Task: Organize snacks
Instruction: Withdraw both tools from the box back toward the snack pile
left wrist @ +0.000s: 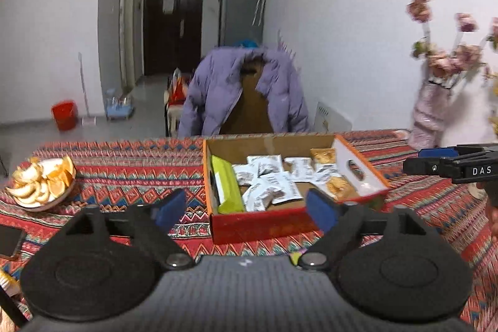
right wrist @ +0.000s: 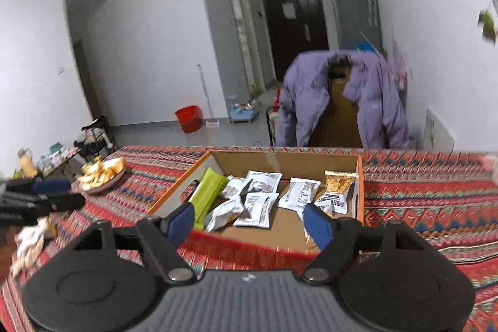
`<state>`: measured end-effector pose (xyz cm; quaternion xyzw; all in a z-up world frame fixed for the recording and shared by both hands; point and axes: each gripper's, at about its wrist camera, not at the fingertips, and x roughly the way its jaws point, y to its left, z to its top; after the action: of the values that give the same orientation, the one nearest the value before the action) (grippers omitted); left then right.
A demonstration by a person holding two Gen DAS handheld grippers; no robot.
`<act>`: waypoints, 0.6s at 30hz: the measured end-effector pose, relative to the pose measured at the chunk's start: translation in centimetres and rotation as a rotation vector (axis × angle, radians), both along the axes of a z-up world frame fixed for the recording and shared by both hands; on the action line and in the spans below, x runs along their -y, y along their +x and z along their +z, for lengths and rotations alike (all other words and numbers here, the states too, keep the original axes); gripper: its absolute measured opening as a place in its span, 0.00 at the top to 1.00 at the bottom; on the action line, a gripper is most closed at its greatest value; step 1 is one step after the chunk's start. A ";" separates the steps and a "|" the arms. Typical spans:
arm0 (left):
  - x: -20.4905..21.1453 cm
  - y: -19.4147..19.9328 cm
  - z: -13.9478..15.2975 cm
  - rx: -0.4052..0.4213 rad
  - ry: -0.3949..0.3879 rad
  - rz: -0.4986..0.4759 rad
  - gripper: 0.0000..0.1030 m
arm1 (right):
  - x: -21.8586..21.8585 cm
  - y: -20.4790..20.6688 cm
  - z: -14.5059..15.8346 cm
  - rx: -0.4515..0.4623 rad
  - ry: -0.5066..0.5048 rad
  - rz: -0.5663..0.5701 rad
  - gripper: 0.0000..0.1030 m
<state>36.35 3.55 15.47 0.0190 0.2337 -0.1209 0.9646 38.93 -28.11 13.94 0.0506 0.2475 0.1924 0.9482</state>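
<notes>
An open cardboard box with red-orange sides sits on the patterned tablecloth. Inside lie several white snack packets, a green packet along its left wall, and orange-printed snack packets at the right. My left gripper is open and empty, hovering just in front of the box's near wall. My right gripper is open and empty above the box's near edge. The right gripper also shows in the left wrist view, and the left one in the right wrist view.
A plate of orange peels sits at the table's left. A phone lies at the near left edge. A pink vase of dried flowers stands at the far right. A chair draped with a purple jacket stands behind the table.
</notes>
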 end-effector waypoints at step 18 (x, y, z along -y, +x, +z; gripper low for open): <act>1.3 -20.1 -5.6 0.076 -0.051 0.061 0.00 | -0.7 -23.0 -3.3 0.194 -0.168 -0.045 0.04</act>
<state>16.22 2.30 9.91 -0.0081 0.1942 -0.0964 0.9762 15.89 -27.42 10.65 -0.0424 0.1688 0.1537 0.9727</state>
